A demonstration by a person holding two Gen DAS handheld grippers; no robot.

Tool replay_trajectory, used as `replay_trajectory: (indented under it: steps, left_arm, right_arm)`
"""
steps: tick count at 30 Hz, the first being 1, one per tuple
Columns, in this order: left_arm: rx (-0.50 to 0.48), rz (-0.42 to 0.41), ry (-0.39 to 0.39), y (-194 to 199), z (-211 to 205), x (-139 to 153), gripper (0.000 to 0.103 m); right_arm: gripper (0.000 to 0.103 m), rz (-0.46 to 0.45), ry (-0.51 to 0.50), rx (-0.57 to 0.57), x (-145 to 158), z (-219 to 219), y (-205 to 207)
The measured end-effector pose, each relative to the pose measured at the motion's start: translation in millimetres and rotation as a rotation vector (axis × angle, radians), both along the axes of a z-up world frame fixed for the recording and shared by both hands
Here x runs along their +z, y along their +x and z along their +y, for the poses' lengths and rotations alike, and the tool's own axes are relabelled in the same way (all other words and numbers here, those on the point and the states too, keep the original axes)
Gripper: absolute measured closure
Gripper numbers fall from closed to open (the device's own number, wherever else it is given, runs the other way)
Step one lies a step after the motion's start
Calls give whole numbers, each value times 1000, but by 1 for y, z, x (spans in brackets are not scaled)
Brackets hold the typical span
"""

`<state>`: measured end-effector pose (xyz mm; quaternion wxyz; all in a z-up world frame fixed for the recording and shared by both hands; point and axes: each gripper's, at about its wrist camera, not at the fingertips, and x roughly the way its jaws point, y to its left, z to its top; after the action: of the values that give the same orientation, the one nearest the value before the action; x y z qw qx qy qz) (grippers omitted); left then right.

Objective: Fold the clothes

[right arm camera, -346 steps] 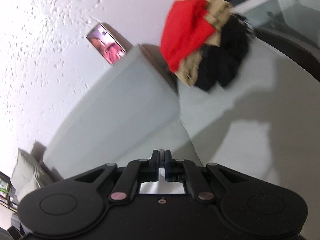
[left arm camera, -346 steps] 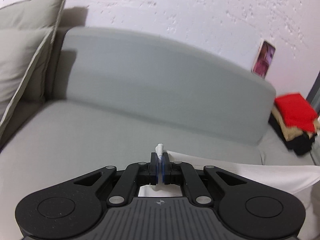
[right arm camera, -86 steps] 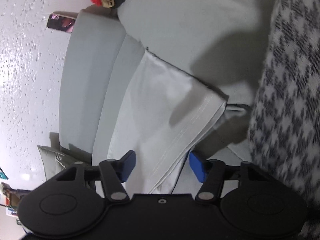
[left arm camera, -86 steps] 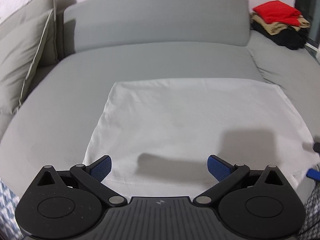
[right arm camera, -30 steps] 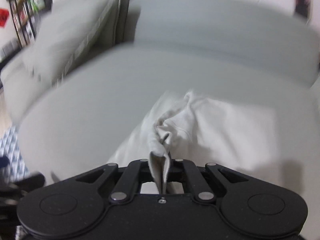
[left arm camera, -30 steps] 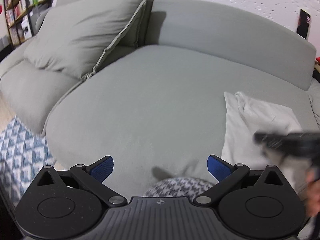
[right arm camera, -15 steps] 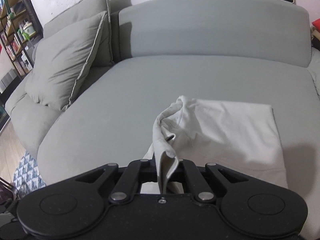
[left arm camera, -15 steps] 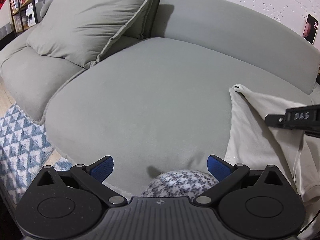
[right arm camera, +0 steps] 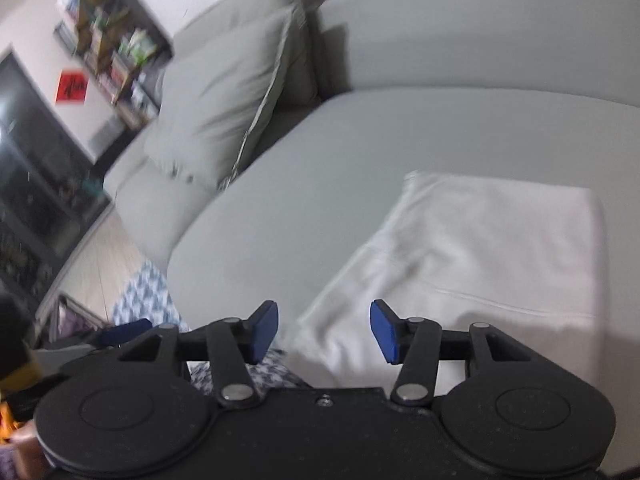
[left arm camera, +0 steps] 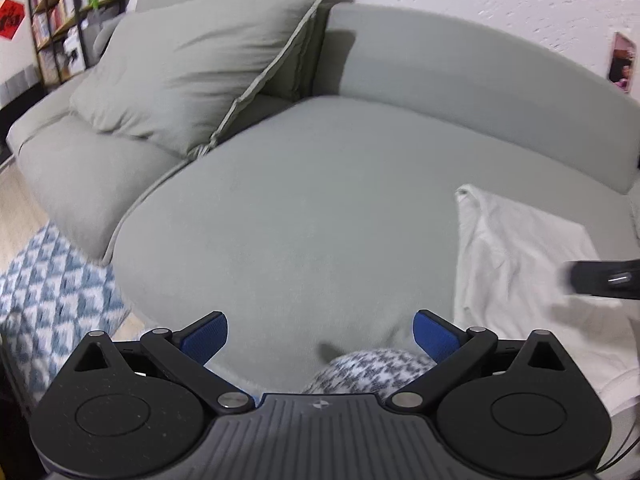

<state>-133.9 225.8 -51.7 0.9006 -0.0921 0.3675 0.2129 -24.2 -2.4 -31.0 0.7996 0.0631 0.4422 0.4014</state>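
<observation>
We hold our left gripper [left arm camera: 320,334] with jaws spread wide over the bare grey sofa [left arm camera: 300,208] seat. Our right gripper [right arm camera: 324,330] hangs with jaws spread and empty above the near edge of the white garment [right arm camera: 480,248], which lies folded on the seat.

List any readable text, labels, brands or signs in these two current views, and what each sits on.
No text can be read.
Red sign near the bookshelf: dark character, too blurred to read.
Book spines on the shelves: too small.
Picture on the wall: no legible words.
Left claw body: small emblem, no letters.
</observation>
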Motion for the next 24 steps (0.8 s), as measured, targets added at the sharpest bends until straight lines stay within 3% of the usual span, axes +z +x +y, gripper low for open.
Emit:
replay_trajectory:
  steps: [1, 2, 4, 9, 10, 12, 13, 15, 16, 19, 22, 24]
  left_arm:
    - [-37, -29, -8, 0, -4, 3, 19]
    - [-77, -57, -17, 1, -8, 7, 26]
    - [-160, -71, -26, 13, -23, 13, 42]
    - [-325, -51, -20, 81, -60, -3, 42]
    - [-334, -21, -9, 97, -64, -12, 47]
    - [-304, 121, 27, 125, -66, -38, 53]
    - [-277, 204, 41, 135, -66, -52, 46]
    - [-234, 221, 21, 132, -59, -50, 42]
    - [-228, 228, 21, 128, -57, -46, 42]
    - [-243, 198, 57, 104, -54, -32, 44]
    - [-256, 111, 78, 90, -51, -14, 43]
    - [-282, 45, 70, 92, -56, -4, 41]
  right_arm:
    - [59, 7, 12, -38, 4, -20, 1]
    - [75, 11, 17, -83, 5, -40, 2]
    - [92, 22, 5, -171, -1, -70, 7]
    - [91, -64, -102, -176, -29, -78, 3]
    - [91, -112, -140, -145, -35, -72, 0]
    - [91, -187, -237, -96, -50, -58, -6]
    - [91, -217, -286, -71, -57, -52, -8]
    - [92, -219, -356, -59, -67, -56, -17]
    - [91, -208, -343, -67, -62, -65, -18]
    - [87, -176, -302, -90, -48, -92, -20]
    - [87, -143, -260, -114, -34, -119, -23]
    - [87, -111, -163, -166, -30, -130, -5]
